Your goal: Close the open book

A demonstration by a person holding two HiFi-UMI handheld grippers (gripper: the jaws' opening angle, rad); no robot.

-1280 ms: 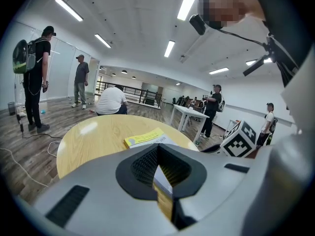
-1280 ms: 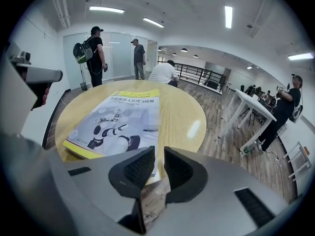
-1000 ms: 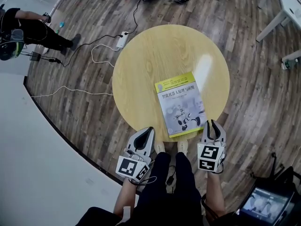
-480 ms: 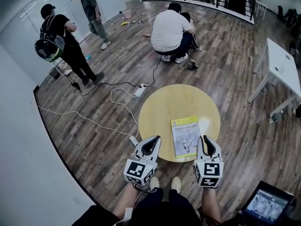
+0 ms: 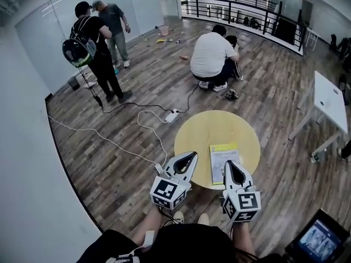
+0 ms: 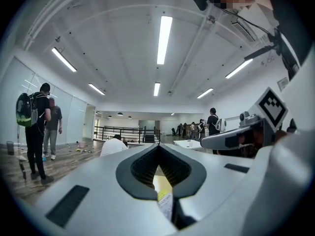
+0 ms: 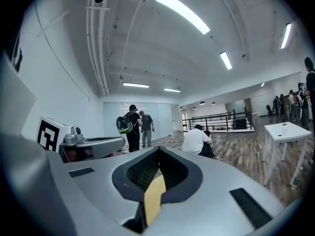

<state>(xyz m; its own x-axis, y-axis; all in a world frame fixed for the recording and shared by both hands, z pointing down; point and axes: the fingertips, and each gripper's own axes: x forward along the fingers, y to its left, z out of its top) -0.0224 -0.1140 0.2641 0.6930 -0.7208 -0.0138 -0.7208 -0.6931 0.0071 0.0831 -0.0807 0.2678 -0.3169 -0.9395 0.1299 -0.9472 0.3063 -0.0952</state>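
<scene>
The book (image 5: 224, 161) lay on the round table (image 5: 208, 130), toward its near right side. Behind the table a crouching person (image 5: 215, 56) sat low on the floor. What looked like a power strip (image 5: 172, 115) lay behind and left of it. Two standing people (image 5: 96, 53) were farther left. A second table (image 5: 329, 100) stood well apart at the right.

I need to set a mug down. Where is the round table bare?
The round yellow wooden table is bare across its left half and far side, from the green-and-white closed book out to the rim. The book fills the near right part.
</scene>
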